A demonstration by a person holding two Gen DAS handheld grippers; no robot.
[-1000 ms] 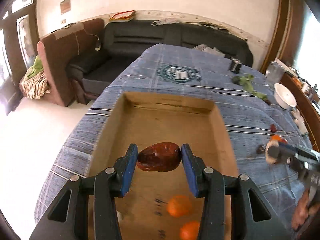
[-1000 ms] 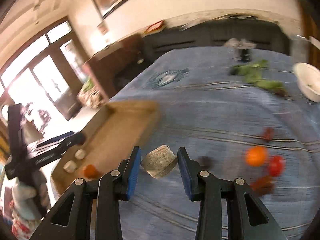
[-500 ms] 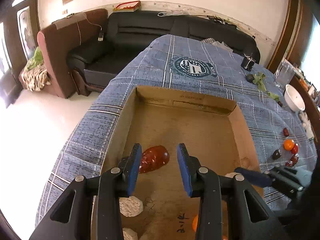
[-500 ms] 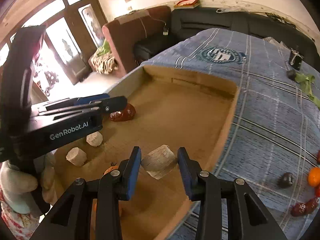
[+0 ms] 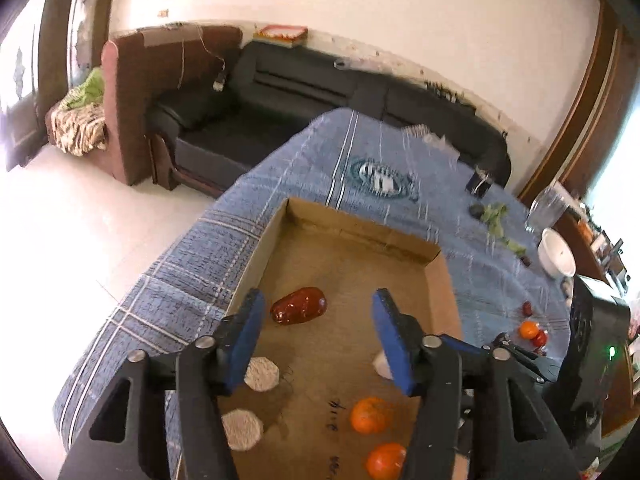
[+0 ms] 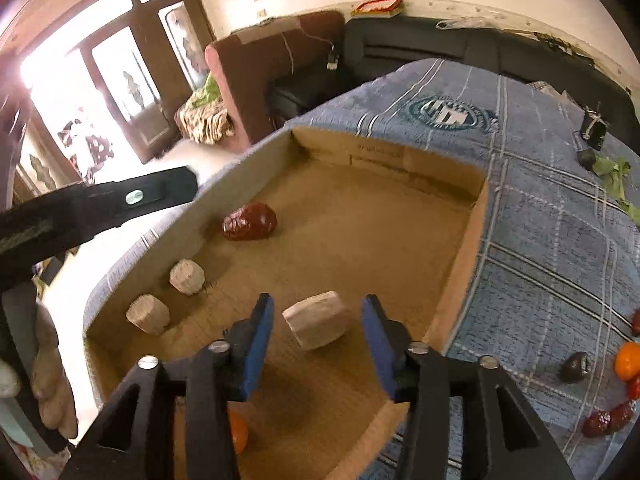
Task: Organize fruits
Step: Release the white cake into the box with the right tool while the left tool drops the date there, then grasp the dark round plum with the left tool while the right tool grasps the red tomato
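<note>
A shallow cardboard box [image 5: 436,276] [image 6: 464,248] lies on a blue plaid cloth. In it lie a dark red date [image 5: 299,306] [image 6: 250,222], two oranges [image 5: 370,415], and pale beige chunks [image 5: 261,374] [image 6: 187,276]. My left gripper [image 5: 318,334] is open and empty above the box, with the date lying just beyond it. My right gripper [image 6: 318,334] is open, and a beige chunk [image 6: 318,324] lies on the box floor between its fingers. Loose fruits lie on the cloth to the right: an orange [image 6: 628,358], red dates [image 6: 604,420] and a dark fruit [image 6: 574,366].
Green leaves [image 5: 494,216] [image 6: 612,176], a white bowl [image 5: 556,256] and a glass jar [image 5: 546,206] are at the table's far right. A small dark device [image 6: 594,126] stands near the leaves. A black sofa [image 5: 320,96] and a brown armchair [image 5: 136,92] stand beyond the table.
My left gripper let go of the red date, opened wide and drew back. My right gripper moved over the box and opened, letting the beige chunk down onto the box floor.
</note>
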